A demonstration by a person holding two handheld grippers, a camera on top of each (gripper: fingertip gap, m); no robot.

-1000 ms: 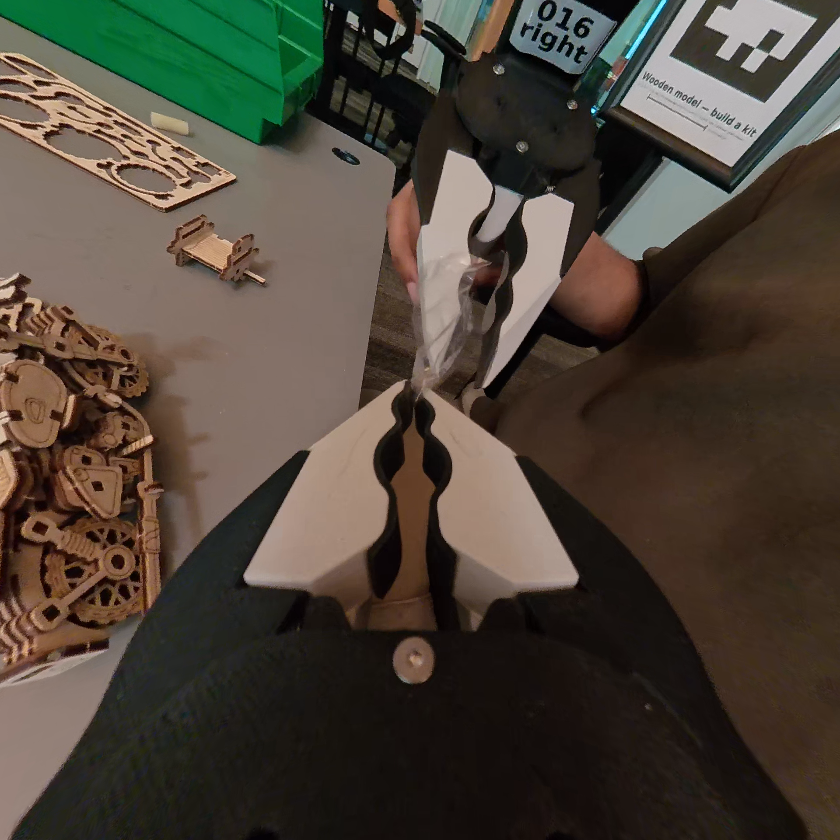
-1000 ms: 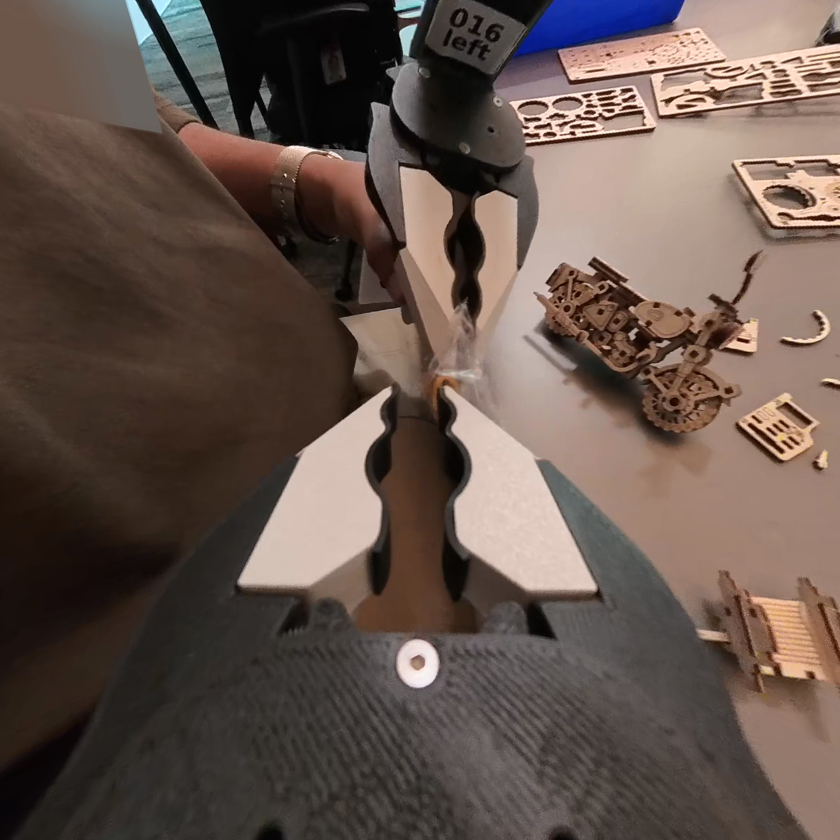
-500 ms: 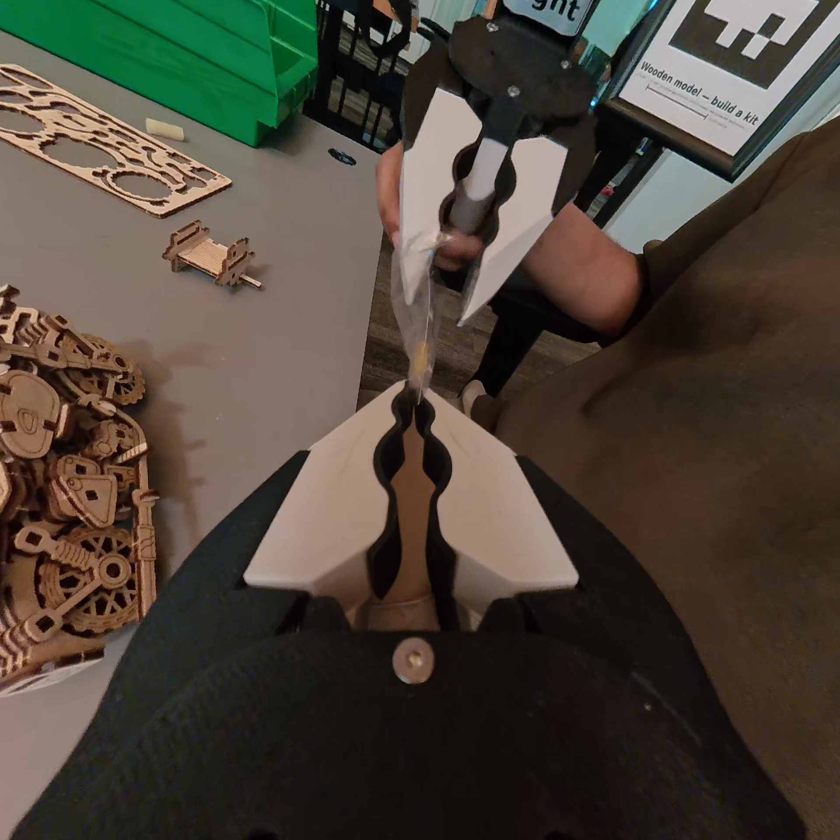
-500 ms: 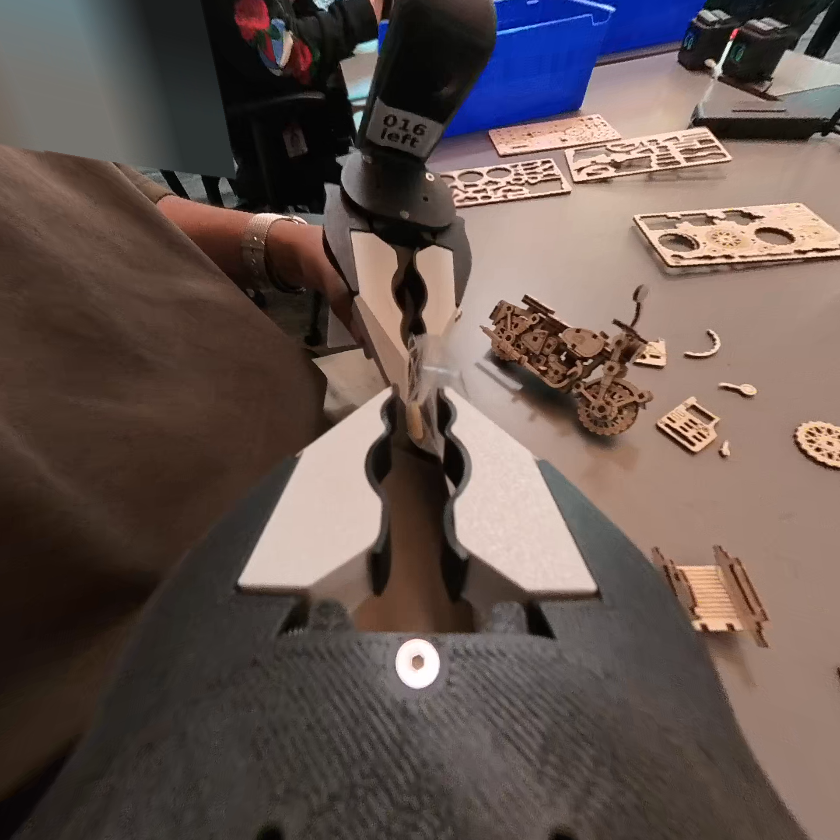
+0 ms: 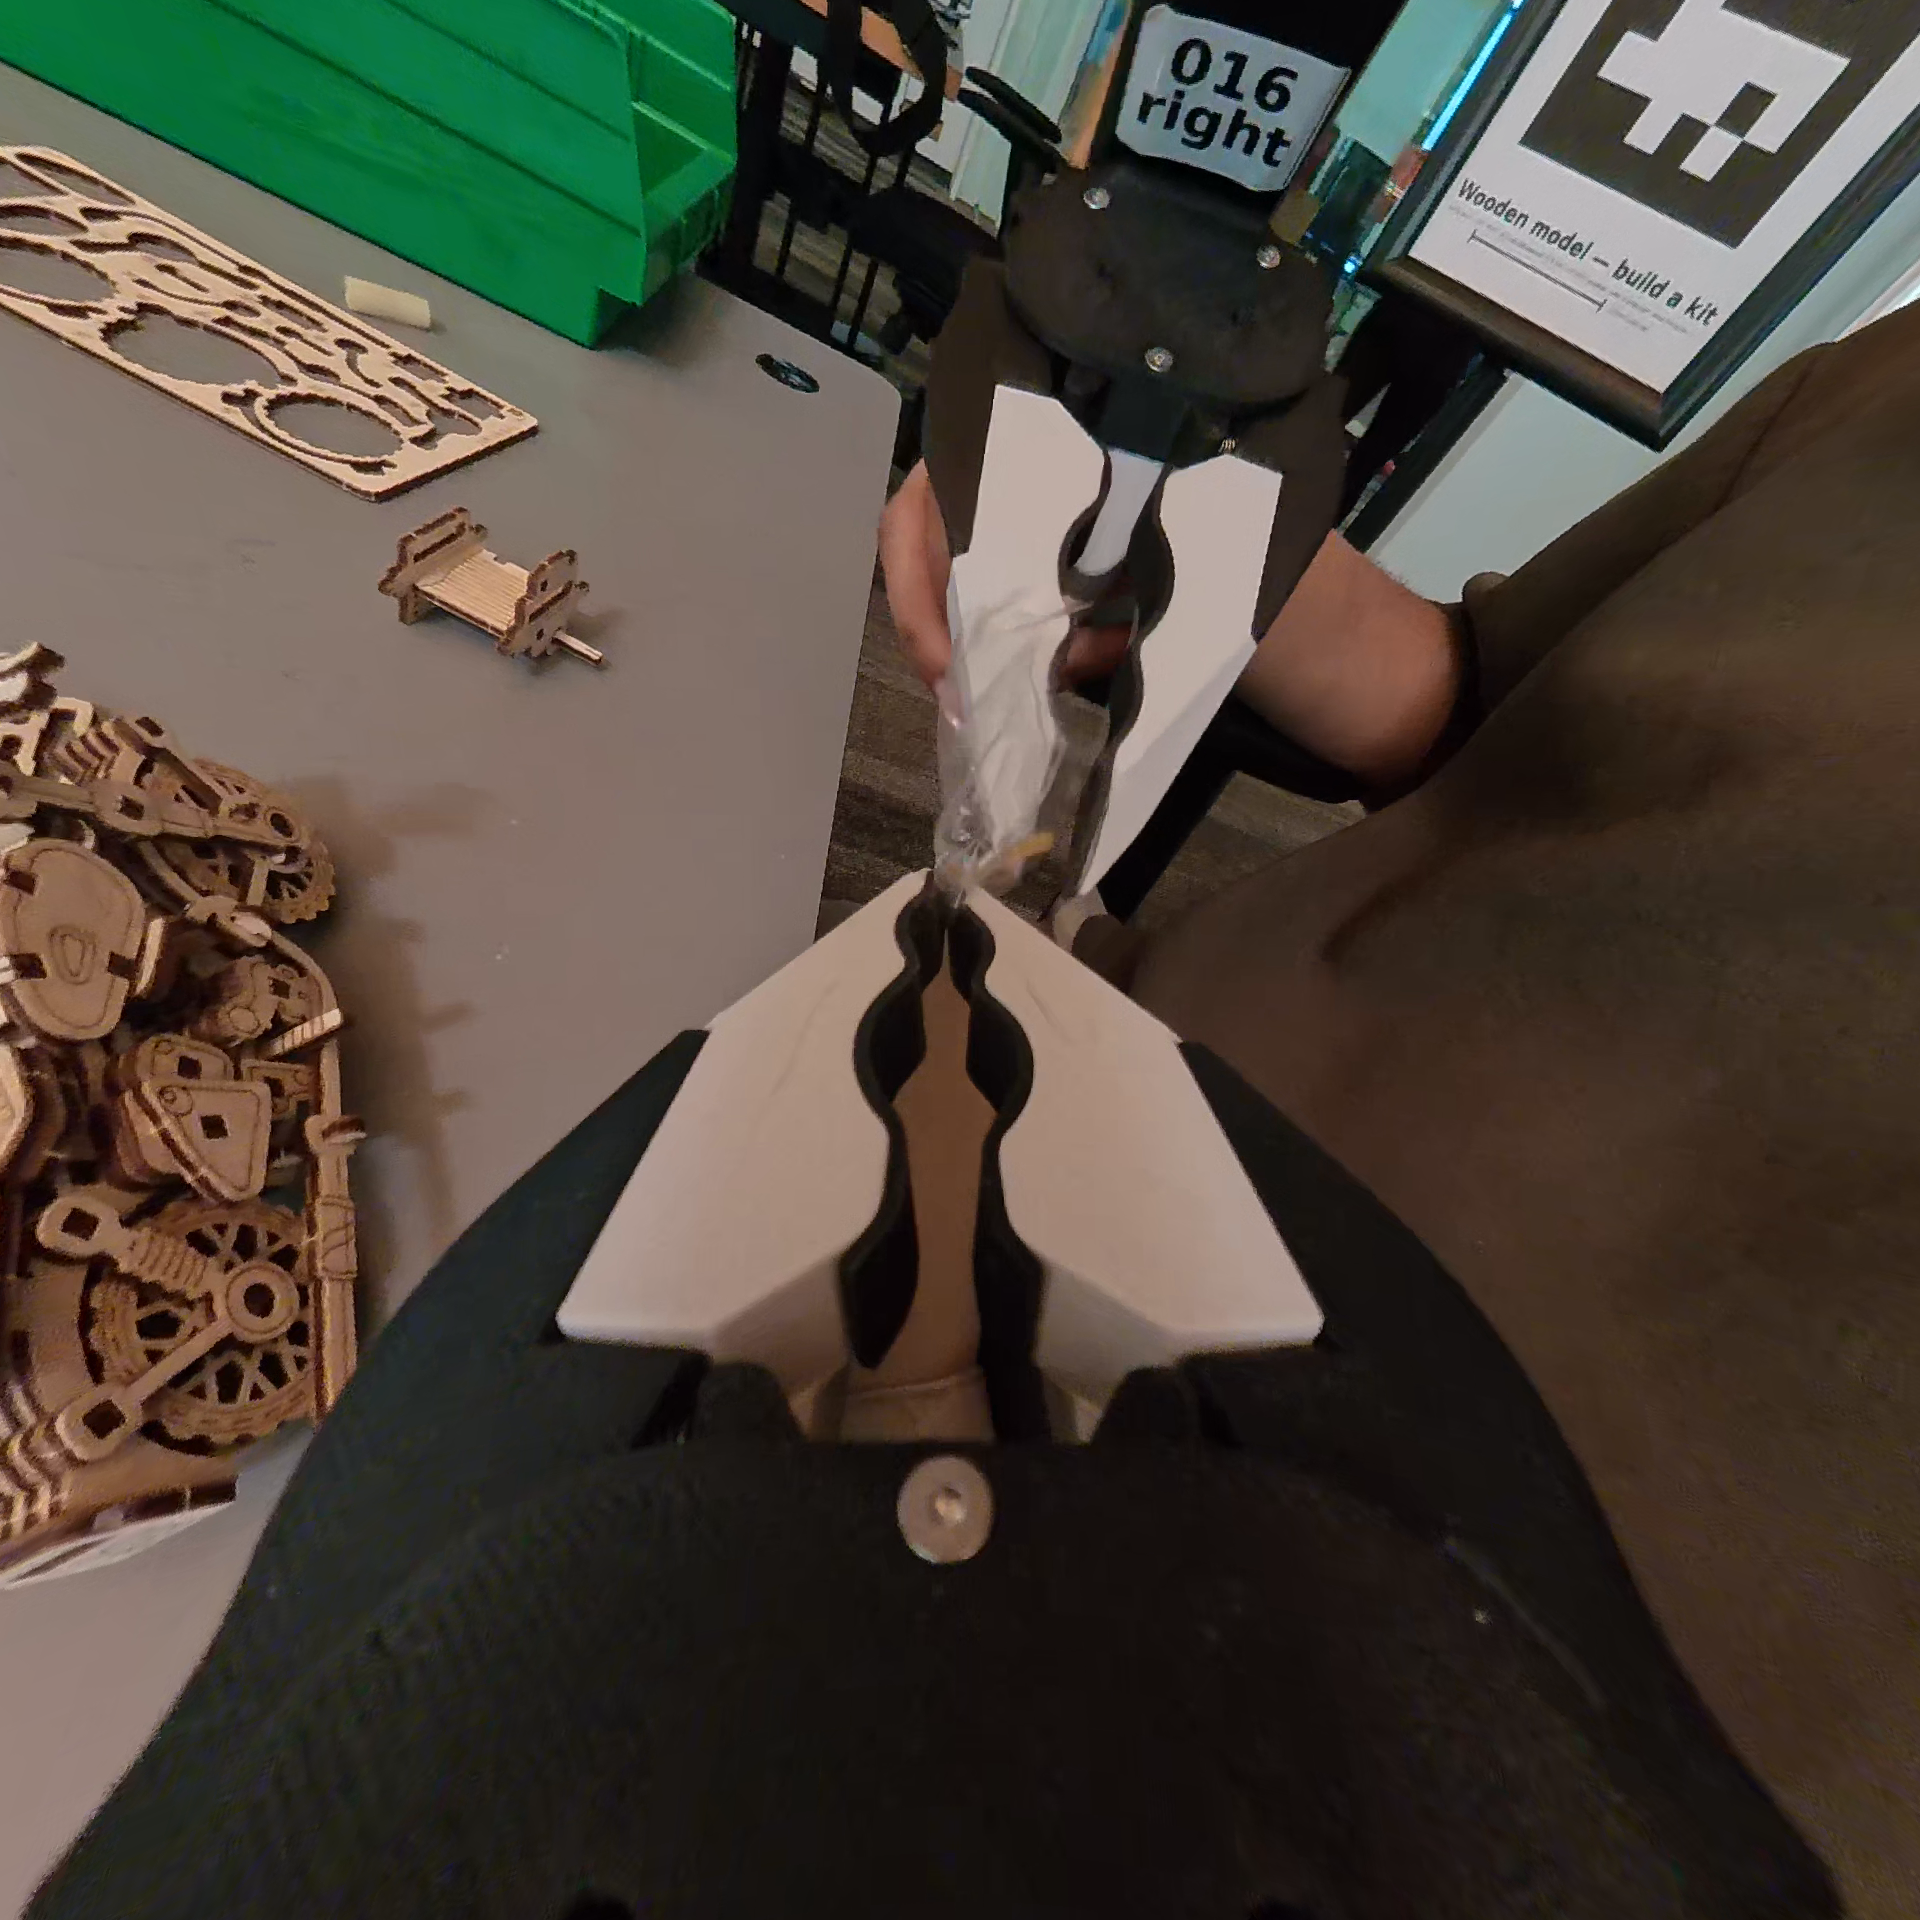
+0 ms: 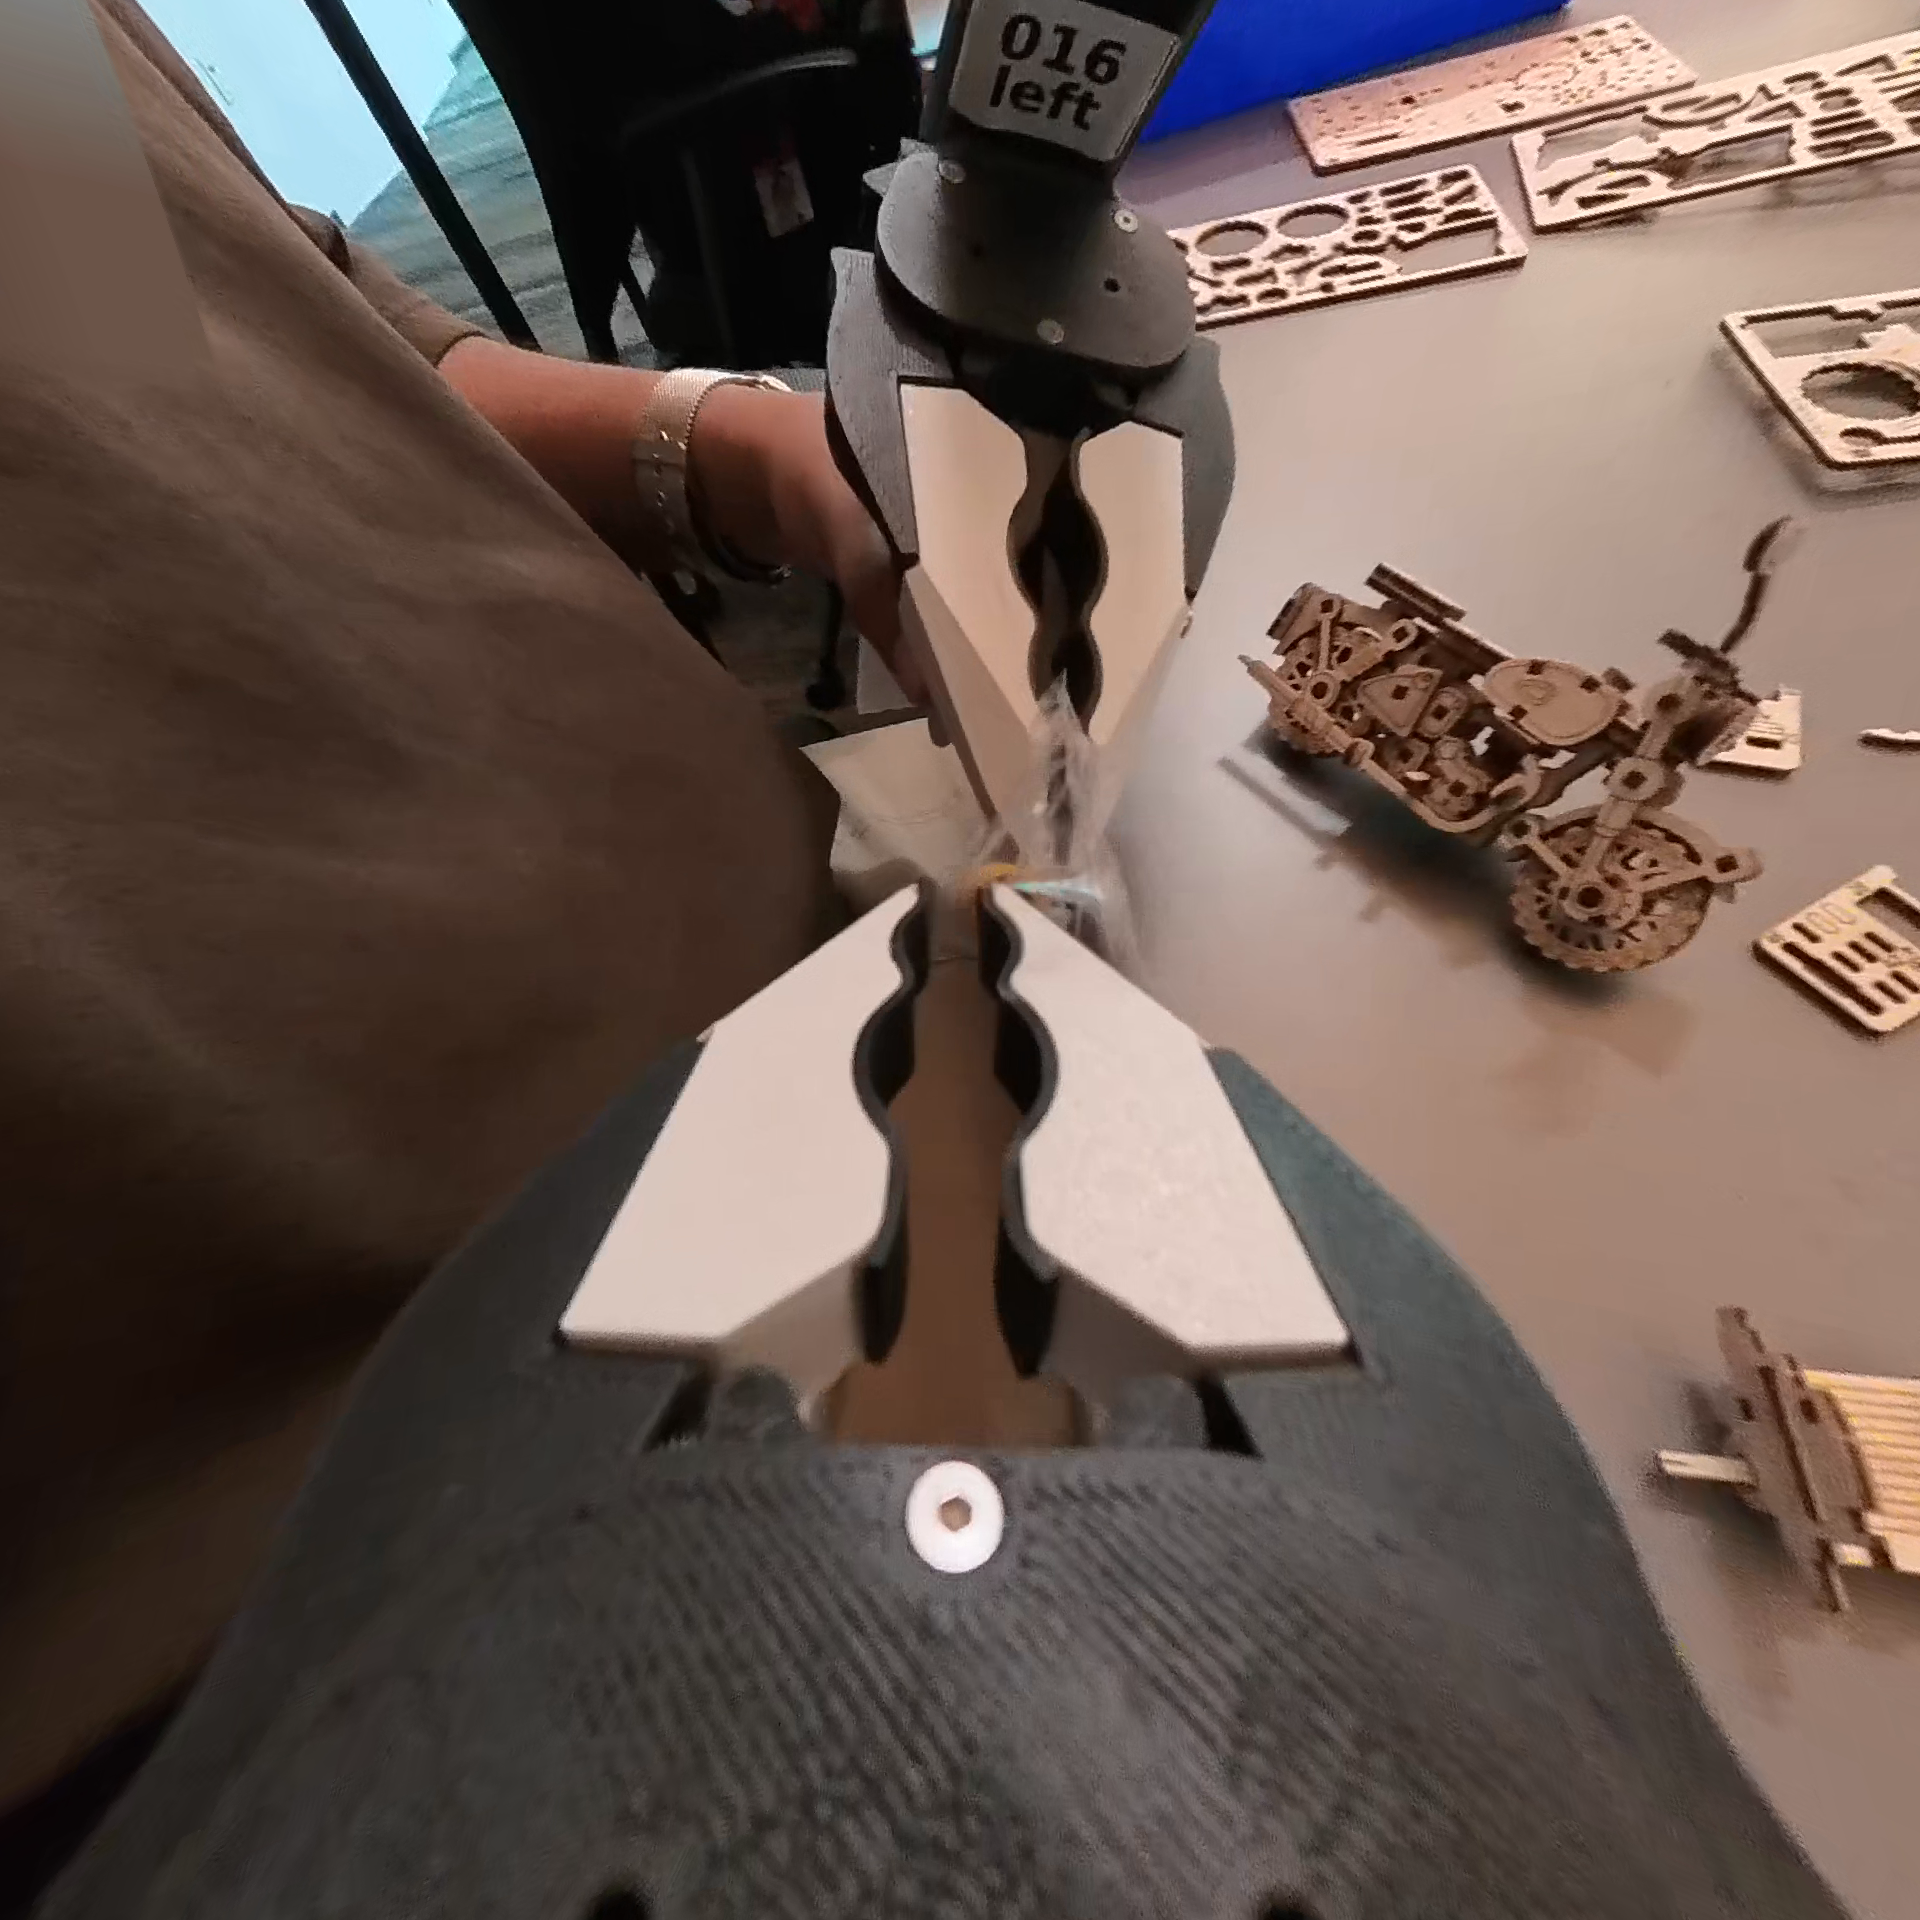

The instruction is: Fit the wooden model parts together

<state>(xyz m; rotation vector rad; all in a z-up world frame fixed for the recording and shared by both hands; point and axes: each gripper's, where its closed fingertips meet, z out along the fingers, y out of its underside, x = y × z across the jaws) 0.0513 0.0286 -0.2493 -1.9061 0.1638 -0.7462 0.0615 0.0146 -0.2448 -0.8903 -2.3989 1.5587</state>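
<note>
- Your left hand-held gripper (image 5: 948, 906) is clenched at its tips on one end of a small clear plastic bag (image 5: 997, 748), off the edge of the tabletop (image 5: 623, 790), above your lap.
- Your right hand-held gripper (image 6: 951, 902) faces it tip to tip. Its tips stand close together with a narrow gap, right at the bag's other end (image 6: 1049, 821); you cannot tell from either view whether it truly grips the plastic.
- In the left wrist view the bag lies against the white pad of the right hand-held gripper (image 5: 1039, 862), and a small pale wooden bit (image 5: 1023, 850) shows in the bag near your left tips.
- The part-built wooden motorcycle model (image 6: 1507, 748) stands upright on the tabletop, apart from both grippers, to the right in the right wrist view; it fills the left edge of the left wrist view (image 5: 156, 1143).
- A small slatted wooden sub-assembly with a peg (image 5: 488, 592) lies on the tabletop beyond the motorcycle; the right wrist view shows it close by at the lower right (image 6: 1808, 1455).
- Another flat slotted wooden piece (image 6: 1849, 951) lies just beside the model's wheel.
- Punched-out wooden sheets (image 6: 1351, 249) lie farther back on the tabletop, and one more (image 5: 239, 364) sits near a green bin (image 5: 416, 135).
- A framed sign with a black-and-white marker (image 5: 1662, 156) stands behind your right hand-held gripper.
</note>
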